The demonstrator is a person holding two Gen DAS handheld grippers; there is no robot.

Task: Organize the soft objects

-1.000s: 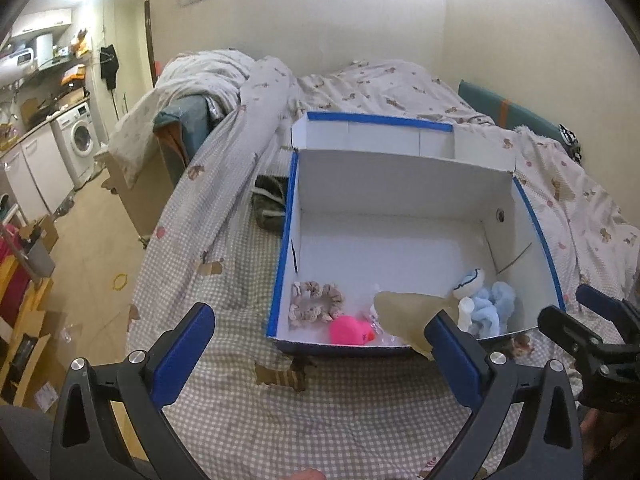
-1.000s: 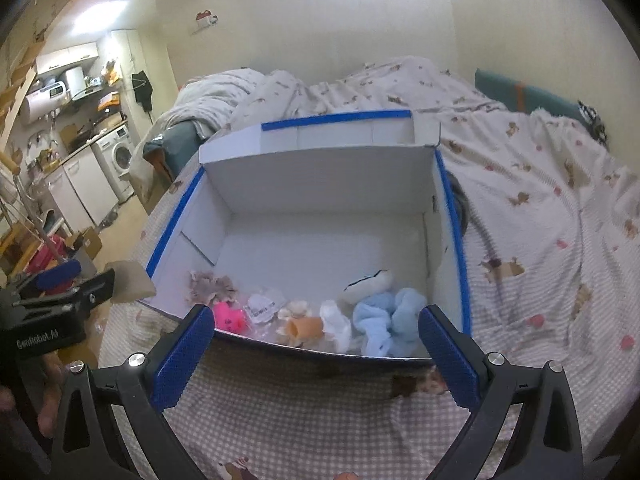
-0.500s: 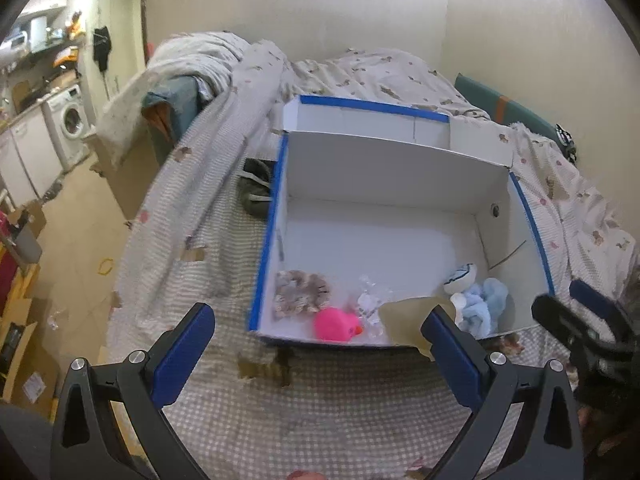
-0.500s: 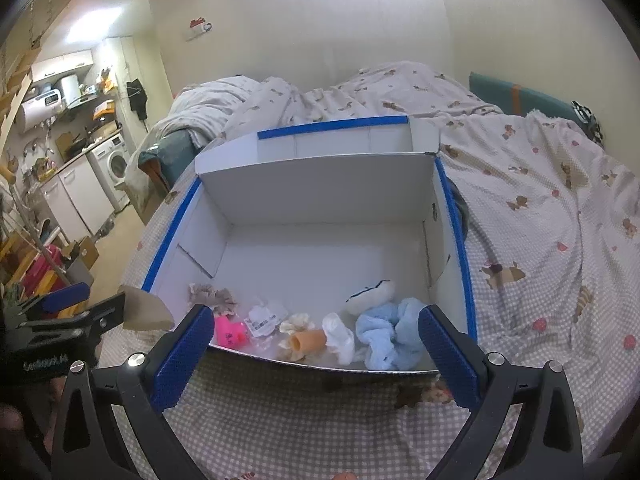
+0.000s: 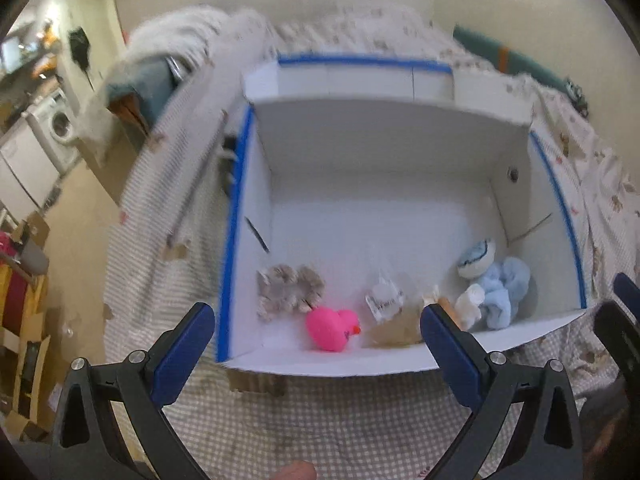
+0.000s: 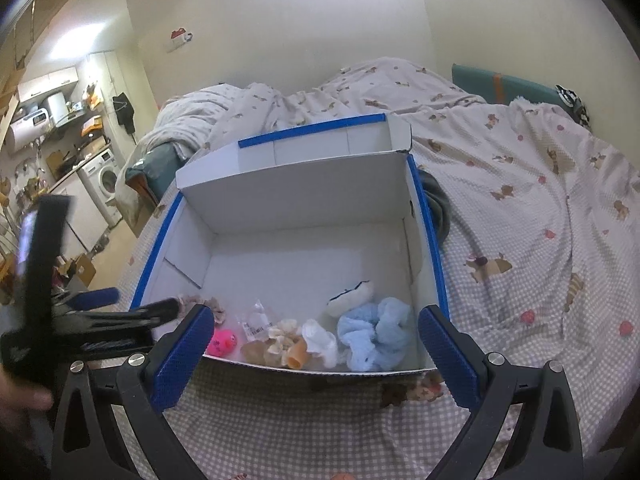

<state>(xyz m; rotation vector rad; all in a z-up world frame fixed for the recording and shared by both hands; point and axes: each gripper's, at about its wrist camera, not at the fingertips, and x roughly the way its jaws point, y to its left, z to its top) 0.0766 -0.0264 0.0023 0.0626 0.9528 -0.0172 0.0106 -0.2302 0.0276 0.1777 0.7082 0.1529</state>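
A white cardboard box (image 5: 384,140) (image 6: 296,184) with blue-taped edges stands on the bed. Along its near wall lie a brown-grey scrunchie (image 5: 290,290), a pink duck (image 5: 330,328) (image 6: 222,340), a clear packet (image 5: 384,298) (image 6: 256,320), a tan soft piece (image 5: 394,328) (image 6: 256,350), a white sock (image 6: 320,340), a light-blue scrunchie (image 5: 504,292) (image 6: 376,330) and a white-and-blue plush (image 5: 476,258) (image 6: 350,294). My left gripper (image 5: 316,350) (image 6: 146,300) is open and empty over the box's near-left corner. My right gripper (image 6: 314,356) (image 5: 618,308) hangs open, empty, before the near wall.
The bed wears a checked cover with bear prints (image 6: 520,220); a rumpled duvet (image 6: 224,112) is heaped at the back. A dark cloth (image 6: 438,204) lies by the box's right wall. On the left are bare floor, a washing machine (image 6: 106,178) and cardboard boxes (image 5: 24,344).
The left gripper has swung in over the box's near-left corner. The tan piece that hung at its fingertip now lies in the box. The right gripper has backed off slightly.
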